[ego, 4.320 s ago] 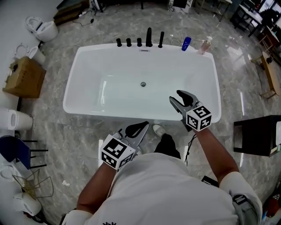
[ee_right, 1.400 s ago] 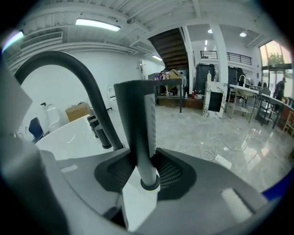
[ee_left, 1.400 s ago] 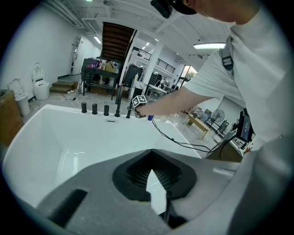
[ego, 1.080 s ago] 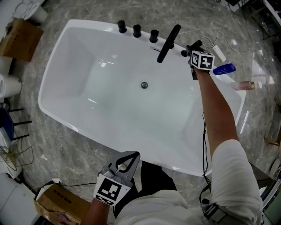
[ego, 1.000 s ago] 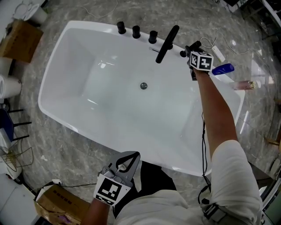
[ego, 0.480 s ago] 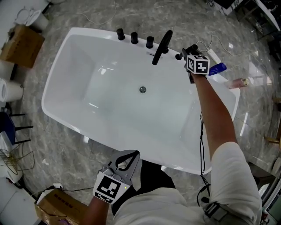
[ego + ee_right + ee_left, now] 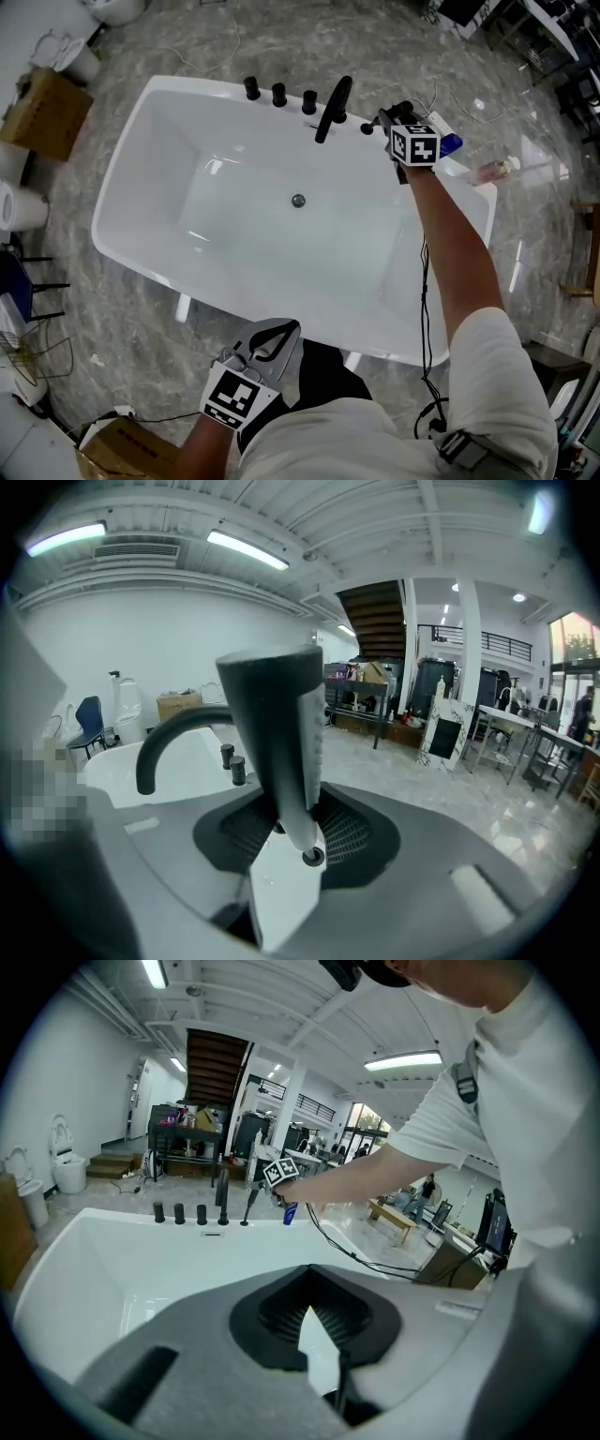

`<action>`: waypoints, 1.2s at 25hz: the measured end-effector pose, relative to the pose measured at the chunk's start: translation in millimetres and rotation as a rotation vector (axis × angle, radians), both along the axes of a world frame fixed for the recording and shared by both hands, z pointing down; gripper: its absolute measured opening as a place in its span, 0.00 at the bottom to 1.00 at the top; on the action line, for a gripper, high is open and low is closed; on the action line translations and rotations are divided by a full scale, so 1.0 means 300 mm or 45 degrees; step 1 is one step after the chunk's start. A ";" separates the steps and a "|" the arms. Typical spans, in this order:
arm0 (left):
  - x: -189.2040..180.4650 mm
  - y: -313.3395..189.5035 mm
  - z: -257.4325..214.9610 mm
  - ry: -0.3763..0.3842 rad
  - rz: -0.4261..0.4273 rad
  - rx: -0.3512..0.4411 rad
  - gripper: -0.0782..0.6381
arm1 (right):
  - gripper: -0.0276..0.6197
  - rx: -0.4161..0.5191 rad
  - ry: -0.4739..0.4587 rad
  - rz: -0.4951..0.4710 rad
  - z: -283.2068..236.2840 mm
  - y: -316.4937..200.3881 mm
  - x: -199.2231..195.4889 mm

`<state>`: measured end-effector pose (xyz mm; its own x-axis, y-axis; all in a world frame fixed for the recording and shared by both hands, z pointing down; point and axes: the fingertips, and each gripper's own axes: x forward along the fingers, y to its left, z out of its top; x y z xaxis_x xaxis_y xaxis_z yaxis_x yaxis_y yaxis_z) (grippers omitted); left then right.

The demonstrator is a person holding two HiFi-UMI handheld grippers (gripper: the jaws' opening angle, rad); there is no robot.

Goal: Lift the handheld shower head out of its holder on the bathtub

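Note:
The black handheld shower head (image 7: 277, 733) stands upright between the jaws of my right gripper (image 7: 291, 803), which is shut on its handle. Its lower end (image 7: 307, 856) hangs free below the pads. In the head view my right gripper (image 7: 386, 118) hovers over the far right corner of the white bathtub (image 7: 150, 94), just right of the black spout (image 7: 331, 108), and hides most of the shower head. My left gripper (image 7: 286, 325) is held near my body outside the tub's near rim, its tips together on nothing.
Three black knobs (image 7: 278, 93) stand on the far rim left of the spout. A blue bottle (image 7: 450, 142) and a pink bottle (image 7: 492, 171) lie on the rim right of my right gripper. A cardboard box (image 7: 47, 98) sits on the marble floor at left.
Four seconds ago both grippers were at the tub's near side, the right one open. Over the last second the right gripper has risen from the rim with the shower head.

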<state>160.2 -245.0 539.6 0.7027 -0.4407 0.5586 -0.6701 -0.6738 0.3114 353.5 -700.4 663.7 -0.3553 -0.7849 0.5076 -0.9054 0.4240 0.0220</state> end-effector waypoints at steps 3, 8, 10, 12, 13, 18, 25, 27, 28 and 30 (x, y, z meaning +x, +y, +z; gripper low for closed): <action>-0.010 0.021 -0.024 0.012 0.007 0.013 0.12 | 0.27 0.029 -0.001 -0.008 -0.068 0.030 -0.015; -0.032 0.067 -0.057 0.045 0.014 0.019 0.12 | 0.27 0.064 0.004 -0.016 -0.169 0.091 -0.041; -0.040 0.084 -0.077 0.049 0.022 0.032 0.12 | 0.27 0.077 0.006 -0.018 -0.214 0.114 -0.050; -0.048 0.100 -0.101 0.053 0.028 0.047 0.12 | 0.27 0.092 0.008 -0.020 -0.262 0.136 -0.059; -0.053 0.111 -0.116 0.055 0.031 0.054 0.12 | 0.27 0.099 0.008 -0.020 -0.288 0.149 -0.062; -0.090 0.181 -0.179 0.064 0.040 0.087 0.12 | 0.27 0.133 0.009 -0.011 -0.406 0.232 -0.079; -0.148 0.269 -0.230 0.086 0.043 0.129 0.12 | 0.27 0.189 0.015 -0.002 -0.565 0.345 -0.096; -0.160 0.293 -0.245 0.091 0.045 0.133 0.12 | 0.27 0.204 0.017 0.002 -0.605 0.379 -0.098; -0.168 0.303 -0.255 0.092 0.046 0.139 0.12 | 0.27 0.211 0.017 0.005 -0.624 0.397 -0.100; -0.190 0.324 -0.274 0.095 0.046 0.150 0.12 | 0.27 0.226 0.015 0.010 -0.664 0.433 -0.109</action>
